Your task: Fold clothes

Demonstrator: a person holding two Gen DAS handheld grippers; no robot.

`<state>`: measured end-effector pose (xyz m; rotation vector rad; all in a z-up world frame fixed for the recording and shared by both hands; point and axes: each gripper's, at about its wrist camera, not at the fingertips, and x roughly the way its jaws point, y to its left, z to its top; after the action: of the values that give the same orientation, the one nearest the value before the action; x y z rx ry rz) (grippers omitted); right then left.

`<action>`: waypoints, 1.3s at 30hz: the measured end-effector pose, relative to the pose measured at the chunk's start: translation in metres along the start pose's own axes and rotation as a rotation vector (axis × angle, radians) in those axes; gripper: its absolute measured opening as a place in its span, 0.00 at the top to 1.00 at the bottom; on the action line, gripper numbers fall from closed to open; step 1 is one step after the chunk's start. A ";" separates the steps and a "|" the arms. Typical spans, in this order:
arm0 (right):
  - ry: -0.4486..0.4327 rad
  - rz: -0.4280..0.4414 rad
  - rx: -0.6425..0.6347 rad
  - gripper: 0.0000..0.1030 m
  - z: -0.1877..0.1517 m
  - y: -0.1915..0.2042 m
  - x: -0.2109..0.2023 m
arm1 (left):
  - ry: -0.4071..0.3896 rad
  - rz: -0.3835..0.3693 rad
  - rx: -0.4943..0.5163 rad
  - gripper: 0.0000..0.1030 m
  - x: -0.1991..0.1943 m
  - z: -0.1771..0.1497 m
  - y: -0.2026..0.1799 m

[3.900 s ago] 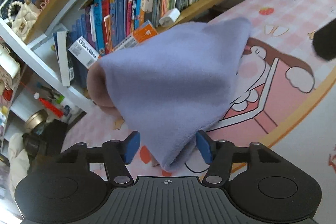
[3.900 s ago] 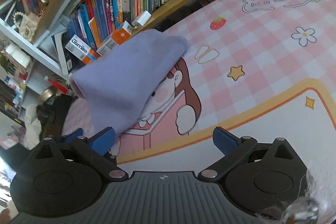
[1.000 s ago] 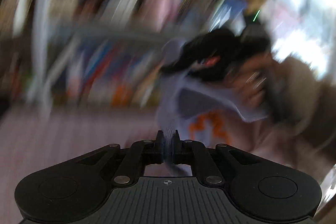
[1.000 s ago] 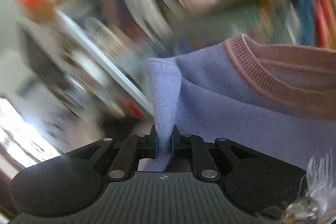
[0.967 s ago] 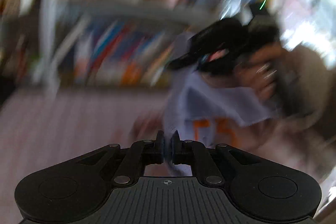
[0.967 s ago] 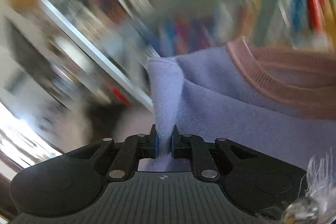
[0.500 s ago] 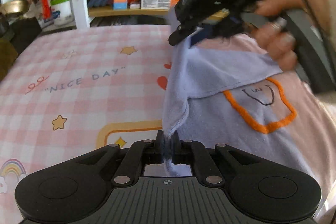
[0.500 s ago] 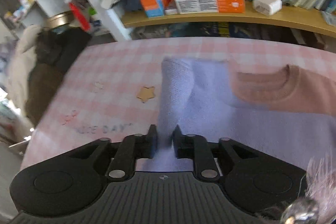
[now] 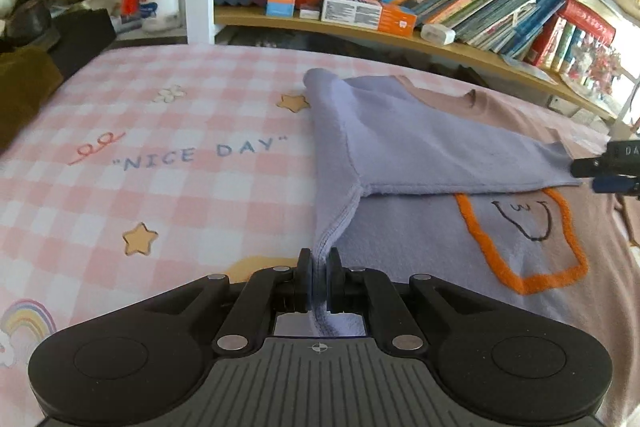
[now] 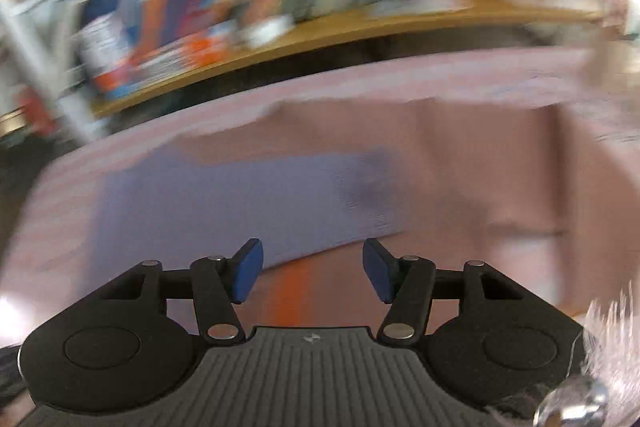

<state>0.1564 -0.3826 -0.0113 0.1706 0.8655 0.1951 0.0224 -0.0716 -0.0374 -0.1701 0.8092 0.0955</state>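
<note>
Left wrist view: the left gripper (image 9: pixel 319 277) has its jaws pressed together on the hem corner of one lilac sweatshirt (image 9: pixel 400 227), which lies spread on the pink checked mat (image 9: pixel 160 147). From the pinch the cloth runs up toward 12 o'clock, and one lilac sleeve (image 9: pixel 432 155) is folded across the body toward 3 o'clock, just above the orange-outlined patch (image 9: pixel 520 239). At 3 o'clock, on the frame edge, the right gripper (image 9: pixel 612 173) sits just beside the sleeve's cuff end; whether it touches the cloth I cannot tell.

Right wrist view, blurred by motion: the right gripper (image 10: pixel 312 271) has its jaws spread wide with nothing between the two blue pads, the lilac sleeve lying ahead toward 12 o'clock.

My judgement: the sleeve fold looks laid down, with the side panel held by the left gripper still to be settled. Next the left gripper would need to carry its hem edge over toward 3 o'clock and lay it flat, keeping the fold line straight.

Count: one garment, one folded sleeve visible, two grippers, one bookshelf (image 9: pixel 400 27) behind at 12 o'clock.
</note>
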 end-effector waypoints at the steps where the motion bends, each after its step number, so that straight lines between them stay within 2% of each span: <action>1: -0.006 -0.026 -0.001 0.50 0.001 -0.007 0.005 | 0.001 0.005 0.003 0.94 0.001 0.001 0.000; 2: -0.008 -0.048 -0.001 0.52 0.001 -0.013 0.010 | 0.005 0.007 0.005 0.94 0.001 0.001 0.000; 6: 0.018 -0.025 0.018 0.61 0.006 -0.020 0.028 | 0.002 0.022 0.027 0.94 0.003 0.003 0.000; 8: 0.012 -0.013 -0.009 0.72 0.008 -0.016 0.033 | 0.002 0.034 0.034 0.94 0.004 0.004 0.001; 10: 0.024 -0.007 -0.049 0.91 0.012 -0.008 0.037 | -0.003 0.052 0.032 0.94 0.006 0.006 0.003; 13: 0.056 0.055 -0.022 0.95 0.023 0.002 0.035 | -0.006 0.057 0.023 0.94 0.007 0.009 0.010; 15: 0.039 0.151 0.011 0.95 0.031 0.016 0.020 | -0.005 0.050 0.026 0.90 0.004 0.010 0.014; 18: 0.002 0.345 0.014 0.95 0.048 0.064 -0.003 | -0.015 0.043 0.054 0.89 -0.007 0.008 0.017; 22: -0.017 0.607 -0.050 0.95 0.063 0.157 -0.022 | -0.066 0.052 0.089 0.86 -0.034 0.001 0.026; 24: -0.010 0.708 -0.077 0.95 0.064 0.207 -0.025 | -0.089 0.062 0.091 0.86 -0.049 -0.004 0.036; 28: -0.020 0.868 -0.151 0.95 0.061 0.306 -0.028 | -0.117 0.080 0.080 0.85 -0.075 -0.014 0.058; 31: -0.034 0.949 -0.194 0.95 0.058 0.368 -0.031 | -0.114 0.114 0.056 0.86 -0.089 -0.019 0.076; 33: -0.027 0.968 -0.215 0.90 0.058 0.398 -0.027 | -0.113 0.143 0.034 0.85 -0.095 -0.021 0.089; 34: -0.018 0.958 -0.236 0.70 0.057 0.411 -0.026 | -0.116 0.151 0.022 0.85 -0.098 -0.021 0.095; 35: -0.014 0.953 -0.248 0.46 0.057 0.416 -0.026 | -0.120 0.156 0.009 0.85 -0.099 -0.021 0.100; 36: -0.026 0.961 -0.251 0.43 0.056 0.412 -0.028 | -0.124 0.157 -0.002 0.85 -0.100 -0.021 0.104; 38: -0.047 0.972 -0.256 0.45 0.054 0.403 -0.031 | -0.129 0.148 -0.024 0.85 -0.099 -0.020 0.111; 39: -0.038 0.950 -0.248 0.45 0.053 0.390 -0.029 | -0.129 0.136 -0.031 0.85 -0.098 -0.019 0.114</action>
<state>0.1398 -0.0154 0.1325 0.3433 0.6587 1.1765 -0.0755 0.0344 0.0081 -0.1366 0.6905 0.2451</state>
